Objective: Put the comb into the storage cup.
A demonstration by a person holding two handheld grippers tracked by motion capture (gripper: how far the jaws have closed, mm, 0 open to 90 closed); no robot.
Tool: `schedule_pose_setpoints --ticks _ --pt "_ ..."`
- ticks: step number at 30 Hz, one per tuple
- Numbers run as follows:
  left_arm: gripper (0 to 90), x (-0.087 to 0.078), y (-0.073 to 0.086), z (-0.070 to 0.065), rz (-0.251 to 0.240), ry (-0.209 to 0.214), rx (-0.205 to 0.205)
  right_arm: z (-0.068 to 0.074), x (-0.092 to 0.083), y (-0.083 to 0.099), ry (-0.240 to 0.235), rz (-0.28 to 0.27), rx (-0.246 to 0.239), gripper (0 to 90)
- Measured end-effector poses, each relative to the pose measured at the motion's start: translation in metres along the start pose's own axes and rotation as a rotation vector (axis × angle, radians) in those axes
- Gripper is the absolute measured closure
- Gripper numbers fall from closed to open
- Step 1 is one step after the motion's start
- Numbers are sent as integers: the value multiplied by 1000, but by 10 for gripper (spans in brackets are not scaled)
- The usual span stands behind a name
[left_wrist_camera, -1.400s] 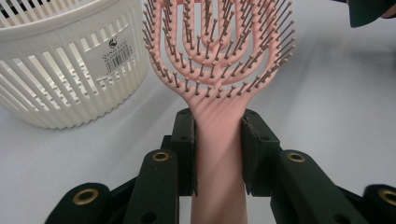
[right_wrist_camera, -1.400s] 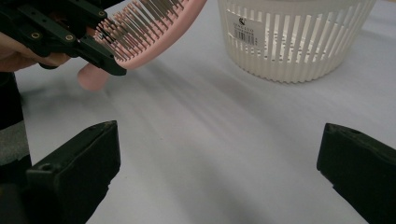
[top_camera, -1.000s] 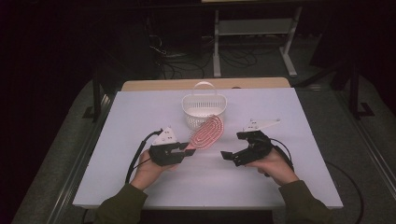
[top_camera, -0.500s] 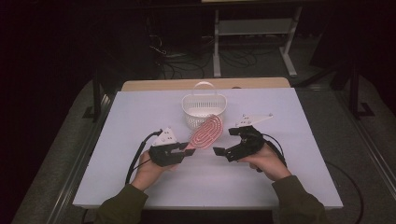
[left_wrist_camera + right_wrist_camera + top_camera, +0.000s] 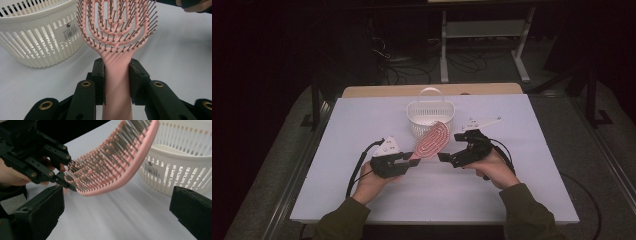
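A pink vented hairbrush [image 5: 432,140] is held above the table, its head slanting up toward the white basket [image 5: 430,116]. My left gripper [image 5: 411,159] is shut on the brush handle [image 5: 117,82], with both black pads pressed against its sides. In the left gripper view the bristled head [image 5: 117,25] rises in front of the basket [image 5: 37,40]. My right gripper [image 5: 443,156] is open, just right of the brush head, with its jaws wide apart. In the right gripper view the brush head [image 5: 112,162] hangs between and beyond its two jaws, apart from them.
The slatted white basket [image 5: 180,157] with a hoop handle stands at the table's far middle. The white table top [image 5: 362,120] ends at a wooden strip [image 5: 377,91] behind the basket. Black cables [image 5: 357,170] trail from both grippers toward the front edge.
My right gripper has moved left, closer to the brush head. The left gripper and the brush have stayed where they were.
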State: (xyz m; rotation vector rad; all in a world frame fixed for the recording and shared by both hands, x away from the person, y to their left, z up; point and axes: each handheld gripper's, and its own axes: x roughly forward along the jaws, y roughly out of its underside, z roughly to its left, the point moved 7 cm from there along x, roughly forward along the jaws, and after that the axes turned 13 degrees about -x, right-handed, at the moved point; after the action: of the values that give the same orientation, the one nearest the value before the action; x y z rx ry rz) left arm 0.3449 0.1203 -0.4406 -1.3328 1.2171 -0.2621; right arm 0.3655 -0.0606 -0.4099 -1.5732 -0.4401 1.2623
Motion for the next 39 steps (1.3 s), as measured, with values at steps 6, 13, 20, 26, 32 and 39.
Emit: schedule_pose_setpoints --ticks 6,13,20,26,32,39 --pt "703 -1 0 0 -2 -1 1 -2 4 -7 -4 -7 2 0" --pt "702 -1 -1 1 -8 -7 2 -3 9 -12 -3 -14 7 0" --pt "703 1 0 -1 -10 -7 6 -3 14 -21 -9 -27 14 0" --pt "702 3 0 -4 -11 -1 13 -2 17 -21 -13 -29 20 0" --pt "703 6 1 -8 -13 2 29 -1 16 -22 -14 -42 32 12" --pt "702 8 2 -10 -14 6 34 0 17 -21 -16 -42 37 37"
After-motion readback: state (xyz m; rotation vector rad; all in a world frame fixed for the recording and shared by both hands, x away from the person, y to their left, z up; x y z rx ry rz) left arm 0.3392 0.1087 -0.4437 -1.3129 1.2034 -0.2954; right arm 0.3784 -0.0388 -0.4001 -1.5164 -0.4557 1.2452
